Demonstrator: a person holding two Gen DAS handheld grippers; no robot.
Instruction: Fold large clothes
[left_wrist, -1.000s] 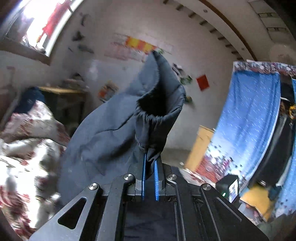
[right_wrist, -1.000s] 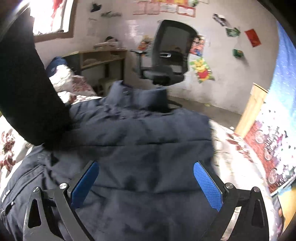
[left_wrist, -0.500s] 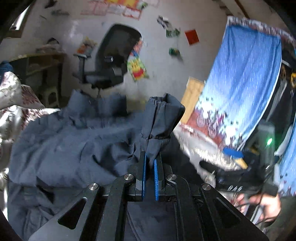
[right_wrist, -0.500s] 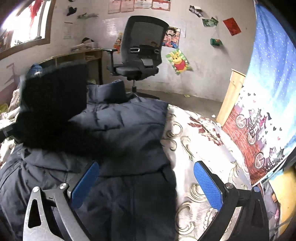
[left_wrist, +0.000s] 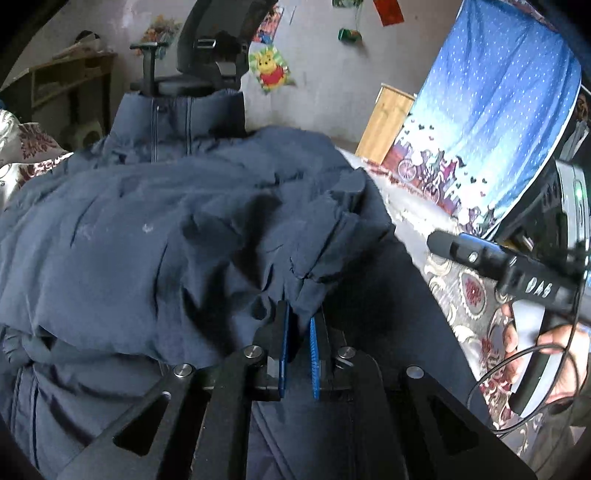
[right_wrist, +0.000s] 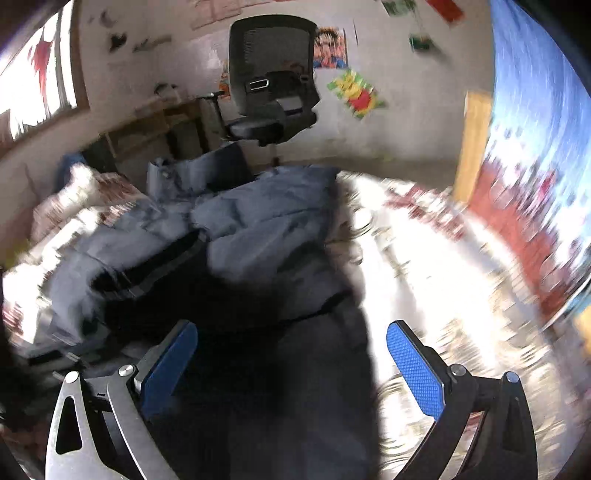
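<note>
A large navy padded jacket (left_wrist: 155, 229) lies spread on a bed with a floral cover (left_wrist: 465, 280), collar toward the far end. My left gripper (left_wrist: 298, 317) is shut on the jacket's sleeve cuff (left_wrist: 325, 258), which rests low across the jacket's body. The other hand-held gripper (left_wrist: 517, 273) shows at the right of the left wrist view. In the right wrist view, which is blurred, my right gripper (right_wrist: 291, 354) is wide open and empty above the jacket's (right_wrist: 251, 236) lower right edge.
A black office chair (right_wrist: 273, 85) stands beyond the bed's far end. A wooden desk (right_wrist: 155, 125) is at the back left. A blue patterned curtain (left_wrist: 498, 110) hangs on the right, beside a wooden cabinet (left_wrist: 388, 122). Bedding (right_wrist: 85, 199) is piled at the left.
My left gripper has carried the sleeve from high in the air down and across onto the jacket's body. The right gripper has shifted right, staying open.
</note>
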